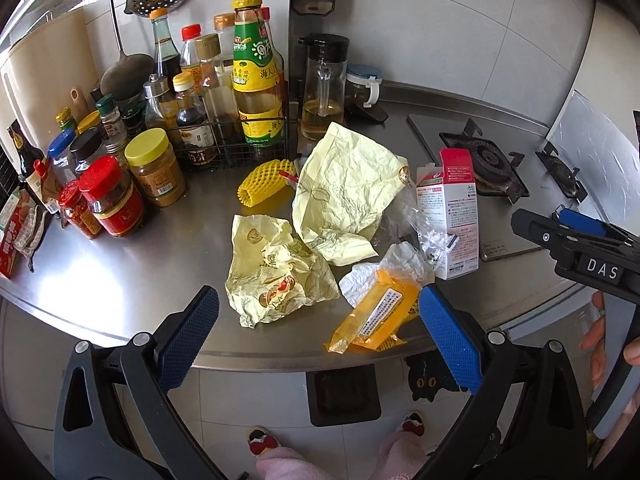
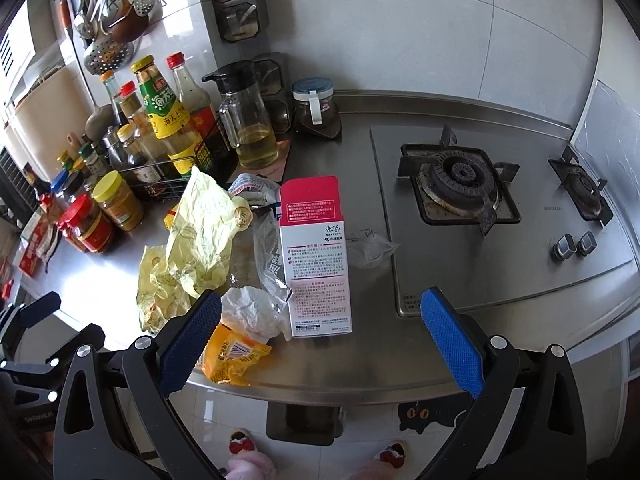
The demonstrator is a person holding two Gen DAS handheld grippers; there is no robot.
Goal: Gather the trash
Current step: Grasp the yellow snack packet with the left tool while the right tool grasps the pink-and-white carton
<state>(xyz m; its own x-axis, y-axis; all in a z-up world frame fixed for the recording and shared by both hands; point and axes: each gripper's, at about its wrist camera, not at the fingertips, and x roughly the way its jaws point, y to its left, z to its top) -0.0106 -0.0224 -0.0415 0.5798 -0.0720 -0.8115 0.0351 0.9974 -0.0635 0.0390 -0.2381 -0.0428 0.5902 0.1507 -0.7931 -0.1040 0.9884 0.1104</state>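
Trash lies on the steel counter (image 1: pixel 120 272): a large crumpled yellow paper bag (image 1: pixel 344 192), a smaller crumpled yellow wrapper (image 1: pixel 276 268), an orange plastic packet (image 1: pixel 376 316), white crumpled paper (image 1: pixel 396 264), a yellow foam net (image 1: pixel 264 184), clear plastic (image 1: pixel 424 220) and a red-and-white carton (image 1: pixel 456 208). My left gripper (image 1: pixel 320 344) is open, at the counter's front edge before the wrapper and packet. My right gripper (image 2: pixel 320 340) is open, in front of the carton (image 2: pixel 316 256) and the packet (image 2: pixel 232 356). The right gripper also shows in the left wrist view (image 1: pixel 576 244).
Jars and sauce bottles (image 1: pixel 160 152) crowd the back left, with an oil jug (image 1: pixel 324 88) behind the trash. A gas hob (image 2: pixel 460 184) fills the right side. A clear plastic scrap (image 2: pixel 368 248) lies by the hob. Below the counter edge is a dark bin (image 1: pixel 344 396).
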